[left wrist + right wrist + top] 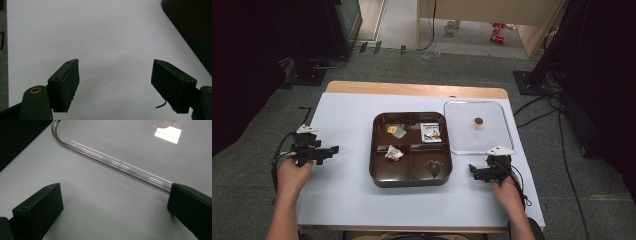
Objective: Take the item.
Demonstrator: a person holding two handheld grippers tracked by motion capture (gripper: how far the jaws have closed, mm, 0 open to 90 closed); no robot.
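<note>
Hovering over the white table cover [347,200], the left gripper [333,149] sits well to the left of the brown tray [379,176], its jaws pointing toward that tray and standing apart with nothing between them; in the left gripper view only bare white surface lies between the two black pads, and the tray's dark rim cuts the top right corner. Over on the right, the right gripper [471,170] rests near the tray's near right corner, just by the near edge of the clear lid [502,142]. Its jaws gape wide too, empty, and in the right gripper view the lid's curved transparent rim [112,162] runs across just beyond the pads. Inside the tray, four compartments: a yellow-and-clear wrapped piece [395,130] far left, a small printed packet [431,133] far right, a crumpled white wrapper [394,153] near left, and a dark heart-shaped piece [435,167] near right. On the clear lid, a small golden round item [478,121] sits toward the far side, well apart from both grippers
</note>
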